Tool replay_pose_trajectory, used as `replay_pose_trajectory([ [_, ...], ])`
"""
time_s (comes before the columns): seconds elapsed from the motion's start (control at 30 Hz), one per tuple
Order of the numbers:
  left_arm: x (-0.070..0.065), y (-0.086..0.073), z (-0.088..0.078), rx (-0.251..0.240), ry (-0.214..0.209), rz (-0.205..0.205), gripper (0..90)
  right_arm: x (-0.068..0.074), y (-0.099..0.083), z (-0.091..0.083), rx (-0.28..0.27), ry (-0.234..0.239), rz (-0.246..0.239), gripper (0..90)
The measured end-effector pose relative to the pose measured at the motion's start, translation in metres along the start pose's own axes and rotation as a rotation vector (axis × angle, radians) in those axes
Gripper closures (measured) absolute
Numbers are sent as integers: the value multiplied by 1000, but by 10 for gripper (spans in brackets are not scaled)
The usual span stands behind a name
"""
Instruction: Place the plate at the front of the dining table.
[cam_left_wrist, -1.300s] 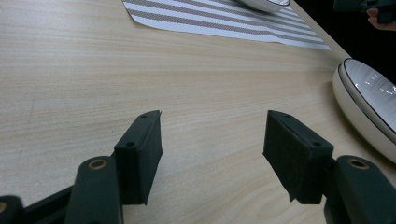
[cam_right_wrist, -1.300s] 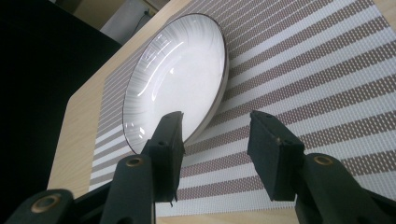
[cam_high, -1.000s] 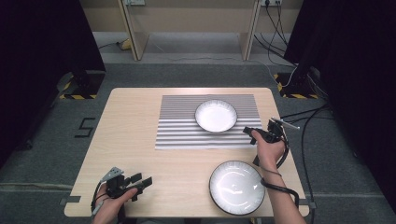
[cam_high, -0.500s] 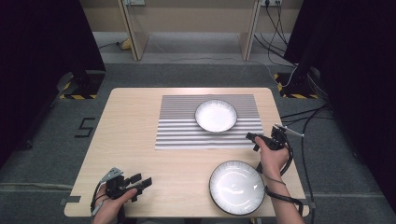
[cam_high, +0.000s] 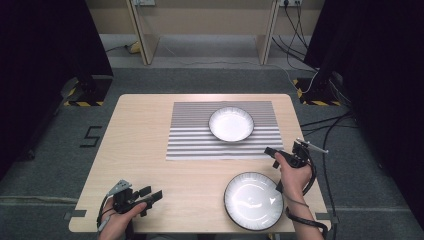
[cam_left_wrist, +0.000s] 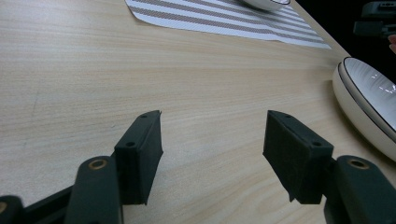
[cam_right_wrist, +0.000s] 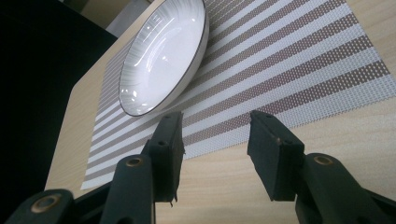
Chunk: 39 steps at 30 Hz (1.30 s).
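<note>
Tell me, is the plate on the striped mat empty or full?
Empty: the plate on the striped mat shows only a bare white inside.

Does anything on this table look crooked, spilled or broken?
Nothing stands out. The striped woven placemat lies square to the wooden table, one white dark-rimmed plate sits upright on it, a second matching plate rests on bare wood near the edge. No spills or cracks visible.

A pale wooden counter (cam_high: 150, 150) stands on grey carpet (cam_high: 210, 80). Black curtains (cam_high: 45, 45) hang at the upper left and right of the frame. Wooden furniture legs (cam_high: 141, 35) rise at top centre; cables (cam_high: 330, 125) trail at right, and a "5" (cam_high: 90, 136) marks the floor at left.
</note>
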<state>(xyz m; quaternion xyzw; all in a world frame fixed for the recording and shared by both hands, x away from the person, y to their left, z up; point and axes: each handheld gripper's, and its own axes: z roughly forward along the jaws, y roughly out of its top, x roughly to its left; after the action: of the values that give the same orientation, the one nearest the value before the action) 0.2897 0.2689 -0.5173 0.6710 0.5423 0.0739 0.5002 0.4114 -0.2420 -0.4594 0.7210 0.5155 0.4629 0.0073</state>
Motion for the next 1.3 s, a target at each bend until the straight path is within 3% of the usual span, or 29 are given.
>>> replay_pose_trajectory([
  [0.53,0,0,0,3,0,2,368,1,-15,-18,-5,13,-29,552],
  [0.8,0,0,0,2,0,3,368,-1,-21,-27,-4,31,-20,552],
  [0.83,0,0,0,2,0,4,368,-1,-23,-29,-3,24,-37,552],
  [1.3,-1,-1,0,4,1,4,368,-9,-35,-42,-3,24,-32,553],
])
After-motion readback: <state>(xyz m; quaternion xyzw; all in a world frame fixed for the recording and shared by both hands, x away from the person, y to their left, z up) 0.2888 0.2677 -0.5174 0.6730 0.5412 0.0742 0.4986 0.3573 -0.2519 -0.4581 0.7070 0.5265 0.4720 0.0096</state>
